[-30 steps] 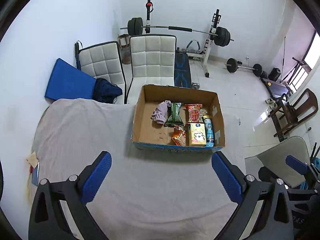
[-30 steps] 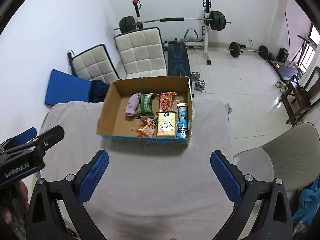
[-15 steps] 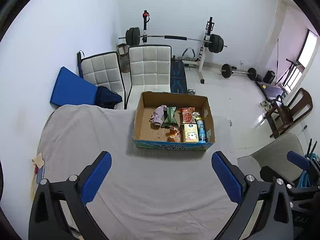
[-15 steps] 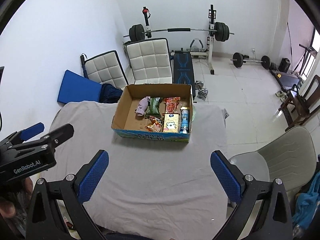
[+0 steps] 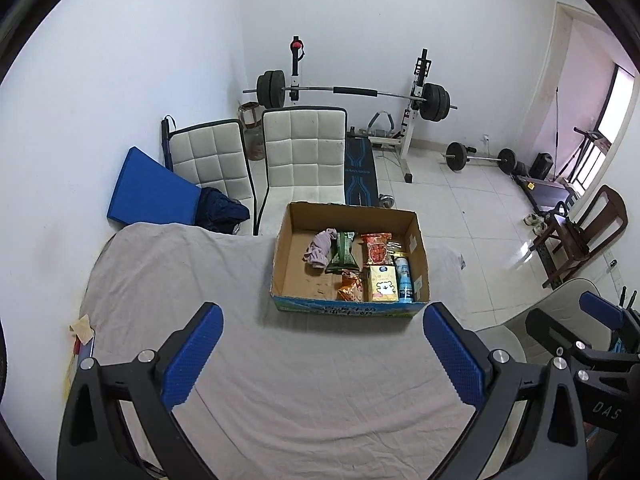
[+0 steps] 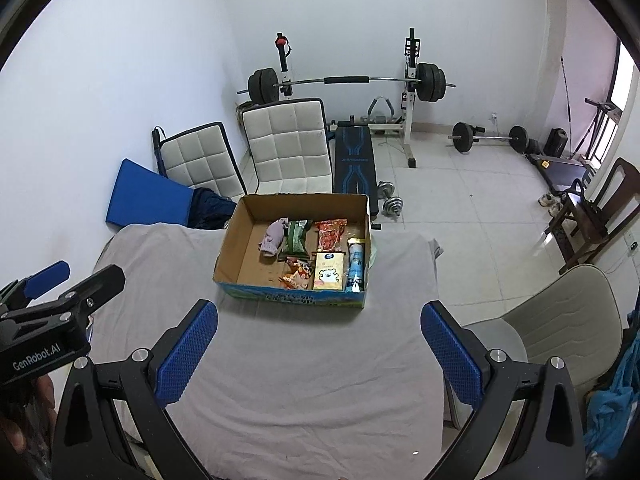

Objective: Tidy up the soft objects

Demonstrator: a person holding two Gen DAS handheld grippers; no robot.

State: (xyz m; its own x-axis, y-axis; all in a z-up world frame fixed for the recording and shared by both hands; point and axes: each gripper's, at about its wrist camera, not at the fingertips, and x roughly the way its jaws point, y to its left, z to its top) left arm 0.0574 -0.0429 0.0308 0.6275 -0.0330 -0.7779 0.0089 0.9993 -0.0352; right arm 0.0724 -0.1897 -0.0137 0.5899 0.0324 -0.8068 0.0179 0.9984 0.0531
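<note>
A cardboard box [image 5: 282,256] stands at the far side of a table covered with a grey cloth [image 5: 280,380]. In it lie a lilac cloth [image 5: 320,247], a green packet [image 5: 343,252], a red packet [image 5: 376,248], an orange packet [image 5: 351,285], a yellow carton [image 5: 383,284] and a blue bottle [image 5: 404,278]. The box also shows in the right wrist view [image 6: 236,244]. My left gripper [image 5: 320,354] is open and empty, high above the near table. My right gripper [image 6: 318,346] is open and empty beside it.
Two white padded chairs [image 5: 304,152] and a blue mat [image 5: 148,192] stand behind the table. A grey chair [image 6: 560,320] is at the right. A barbell rack [image 5: 352,92] and weights stand at the far wall. A small tan scrap [image 5: 82,326] lies at the table's left edge.
Both grippers have pulled back and risen away from the box, so the box looks smaller and more of the room shows. Both stay open and empty.
</note>
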